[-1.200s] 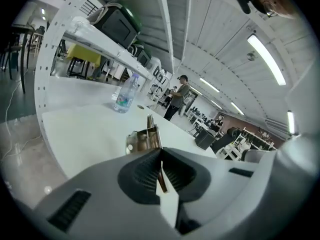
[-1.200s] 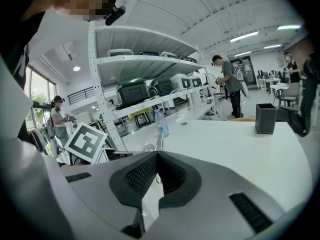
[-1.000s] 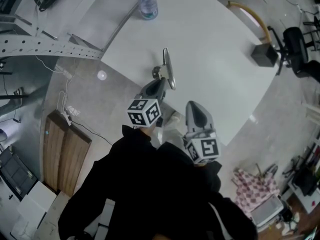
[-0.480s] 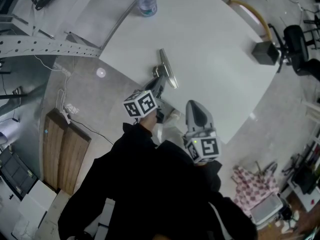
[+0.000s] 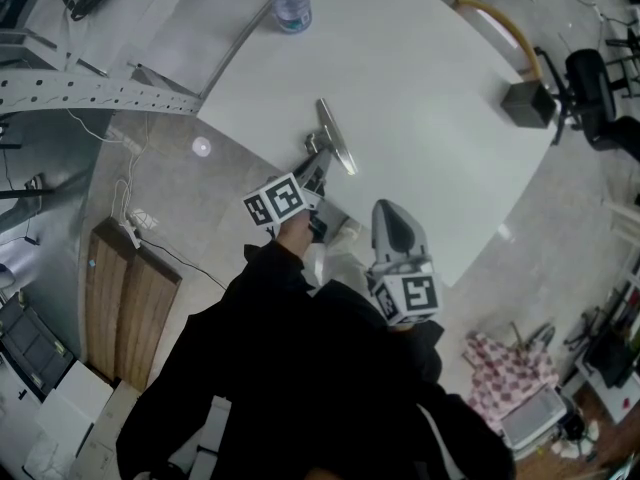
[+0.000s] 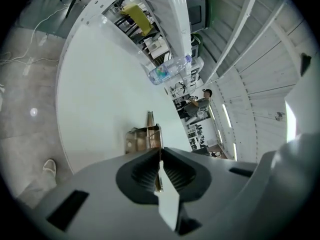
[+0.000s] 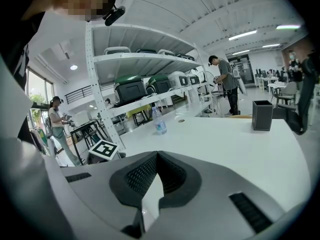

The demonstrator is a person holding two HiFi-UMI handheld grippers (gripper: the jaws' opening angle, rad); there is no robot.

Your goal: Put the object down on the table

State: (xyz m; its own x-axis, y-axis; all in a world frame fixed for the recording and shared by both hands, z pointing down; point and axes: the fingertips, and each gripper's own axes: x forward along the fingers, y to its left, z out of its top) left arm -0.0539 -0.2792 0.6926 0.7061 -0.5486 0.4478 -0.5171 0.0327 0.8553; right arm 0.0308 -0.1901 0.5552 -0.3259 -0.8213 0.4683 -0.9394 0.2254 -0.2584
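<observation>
Judging the clip (image 5: pixel 336 138) as down on the bench (image 5: pixel 430 88) near its edge: placement looks nearly done. Left claw (image 6: pixel 159 158) pinches its thin tail, jaws opening; full release and withdrawal are left. Right claw (image 7: pixel 156 175) is pressed together, empty. Contact under the clip cannot be confirmed.

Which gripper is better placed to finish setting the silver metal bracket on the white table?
Left. The left gripper has the silver metal bracket between its opening jaws, low over the white table. The right gripper sits back near the table's edge, jaws together and empty.
</observation>
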